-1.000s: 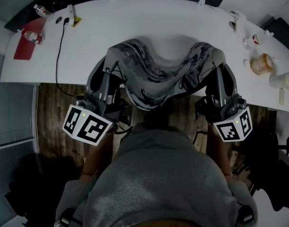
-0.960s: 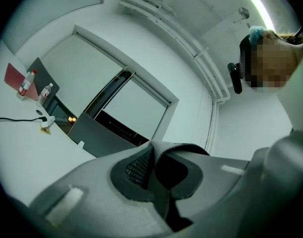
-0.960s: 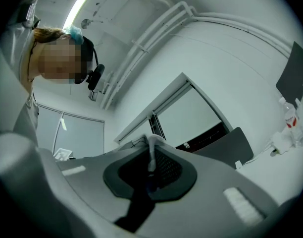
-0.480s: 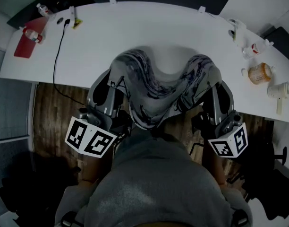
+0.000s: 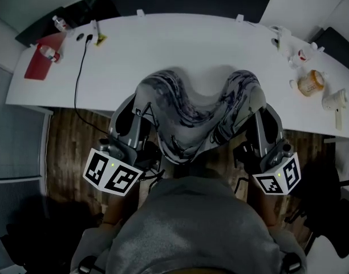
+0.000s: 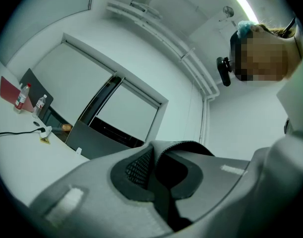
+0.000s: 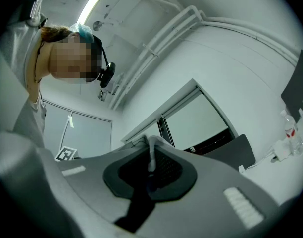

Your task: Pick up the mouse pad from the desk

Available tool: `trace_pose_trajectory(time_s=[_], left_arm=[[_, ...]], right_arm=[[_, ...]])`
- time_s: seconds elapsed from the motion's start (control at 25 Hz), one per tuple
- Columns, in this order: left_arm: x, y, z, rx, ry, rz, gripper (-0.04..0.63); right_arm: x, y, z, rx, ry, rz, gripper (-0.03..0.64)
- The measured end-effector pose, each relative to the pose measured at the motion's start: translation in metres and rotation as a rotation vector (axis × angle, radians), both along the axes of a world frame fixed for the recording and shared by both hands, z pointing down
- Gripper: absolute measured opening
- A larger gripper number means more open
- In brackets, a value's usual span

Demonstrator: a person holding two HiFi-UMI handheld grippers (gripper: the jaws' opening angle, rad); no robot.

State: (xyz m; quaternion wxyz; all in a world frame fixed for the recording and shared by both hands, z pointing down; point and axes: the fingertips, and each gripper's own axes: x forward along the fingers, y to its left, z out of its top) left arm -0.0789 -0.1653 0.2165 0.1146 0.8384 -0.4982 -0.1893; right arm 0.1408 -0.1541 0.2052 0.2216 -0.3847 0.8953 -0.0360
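Grey marbled fabric fills the middle of the head view: the mouse pad [image 5: 191,110] hangs in the air over the near edge of the white desk [image 5: 180,44], pinched at its two upper corners and sagging in a deep dip between them. The left gripper [image 5: 141,103] is clamped on the pad's left corner and the right gripper [image 5: 255,104] on its right corner. Each has its marker cube nearest the person, whose grey-clad torso fills the lower frame. On the desk's far left lies a red folder [image 5: 39,64] with a small bottle [image 5: 49,52] by it, and a black cable [image 5: 78,79] runs toward the near edge. At the far right stands an orange-tinted jar [image 5: 309,82] among small white items. Wooden floor [image 5: 66,141] shows below the desk. In the left gripper view the jaws are closed tight on a fold of the pad, whose stitched rim curls up just above them; the desk and folder sit far off at the left. In the right gripper view the jaws are likewise pressed together on the pad's thin edge, which stands up between them.
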Motion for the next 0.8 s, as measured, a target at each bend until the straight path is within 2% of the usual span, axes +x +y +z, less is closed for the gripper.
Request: trace_pose_trajectory(time_s=[0.8], left_arm=[[-0.081,0.206,0.013,-0.035,-0.006,0.108,0.006]], right_arm=[[-0.082,0.224,0.015,-0.057,0.008,0.090,0.018]])
